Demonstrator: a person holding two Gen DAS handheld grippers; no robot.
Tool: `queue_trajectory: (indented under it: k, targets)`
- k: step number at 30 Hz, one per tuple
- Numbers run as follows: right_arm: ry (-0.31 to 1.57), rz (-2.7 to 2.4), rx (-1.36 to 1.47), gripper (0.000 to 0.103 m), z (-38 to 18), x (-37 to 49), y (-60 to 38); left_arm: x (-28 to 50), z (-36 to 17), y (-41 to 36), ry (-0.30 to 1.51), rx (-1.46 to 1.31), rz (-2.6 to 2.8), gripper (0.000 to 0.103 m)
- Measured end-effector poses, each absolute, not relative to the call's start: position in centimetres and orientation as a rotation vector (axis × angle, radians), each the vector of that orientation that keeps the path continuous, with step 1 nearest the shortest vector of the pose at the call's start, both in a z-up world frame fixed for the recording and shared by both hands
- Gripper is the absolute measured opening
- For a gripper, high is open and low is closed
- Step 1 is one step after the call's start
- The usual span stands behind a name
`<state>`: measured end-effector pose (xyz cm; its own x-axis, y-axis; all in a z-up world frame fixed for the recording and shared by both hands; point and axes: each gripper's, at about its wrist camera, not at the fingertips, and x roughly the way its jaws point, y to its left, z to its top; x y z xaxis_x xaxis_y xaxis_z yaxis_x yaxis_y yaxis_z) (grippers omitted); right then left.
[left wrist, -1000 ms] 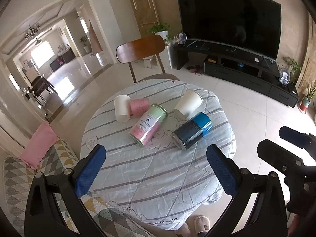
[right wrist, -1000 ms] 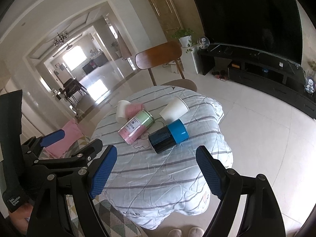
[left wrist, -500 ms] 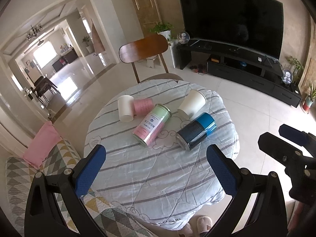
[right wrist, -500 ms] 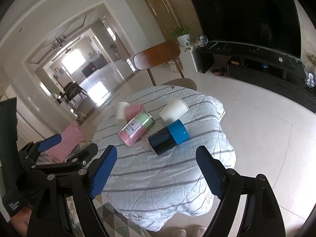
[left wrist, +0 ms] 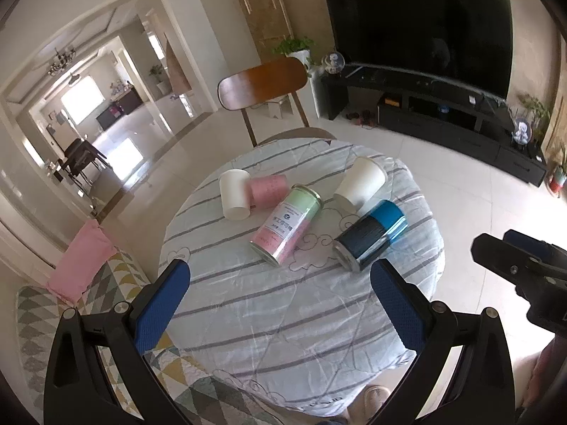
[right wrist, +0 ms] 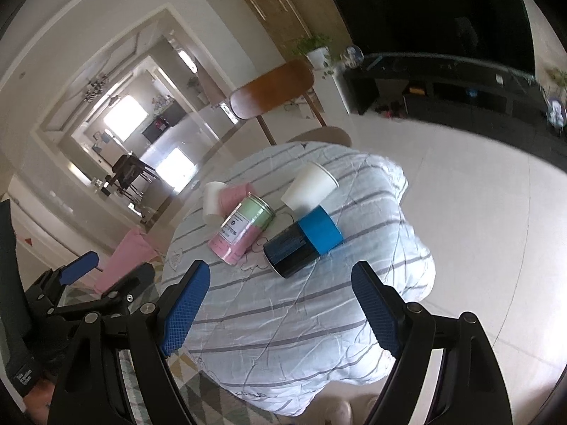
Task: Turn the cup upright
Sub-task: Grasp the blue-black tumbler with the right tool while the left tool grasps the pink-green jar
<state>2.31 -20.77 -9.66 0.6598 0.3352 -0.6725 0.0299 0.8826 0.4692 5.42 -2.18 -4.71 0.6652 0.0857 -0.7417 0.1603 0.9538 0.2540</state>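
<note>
On a round table with a striped cloth [left wrist: 283,318] lie several items on their sides: a white paper cup [left wrist: 234,194], a pink cup [left wrist: 268,190] against it, a green-and-pink tin [left wrist: 287,223], a second white paper cup [left wrist: 359,184] and a black-and-blue can [left wrist: 370,239]. They also show in the right wrist view: white cup [right wrist: 312,186], black-and-blue can [right wrist: 303,241], tin [right wrist: 242,228]. My left gripper [left wrist: 280,301] is open and empty above the near table edge. My right gripper [right wrist: 280,301] is open and empty, high over the table.
A wooden chair [left wrist: 264,83] stands behind the table. A TV and low black cabinet [left wrist: 443,120] line the far right wall. A patterned sofa with a pink cushion [left wrist: 79,265] is at the left. Tiled floor surrounds the table.
Both grippers shifted slightly and the right wrist view has tilted and swung left; the table items sit a little differently in frame. Nothing on the table has moved.
</note>
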Motion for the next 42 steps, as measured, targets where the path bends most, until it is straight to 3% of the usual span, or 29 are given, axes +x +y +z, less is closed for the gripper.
queue_trajectory:
  k: [11,24,39,42]
  targets:
    - [0.918,0.024,0.667,0.083,-14.0,6.9,-19.4,14.7,-9.1,-0.7,0.966,0.422,-0.186,0.103]
    - [1.019,-0.219,1.192,0.083,-23.0,12.8,-19.0,24.7,-18.6,-1.8,1.252,0.627,-0.311,0.103]
    - [1.107,-0.294,1.291,0.083,-28.6,17.1,-19.0,27.9,-24.5,-3.6,1.383,0.641,-0.363,0.102]
    - [1.1,-0.268,1.285,0.082,-29.0,17.3,-19.0,28.0,-24.8,-3.9,1.409,0.599,-0.38,0.098]
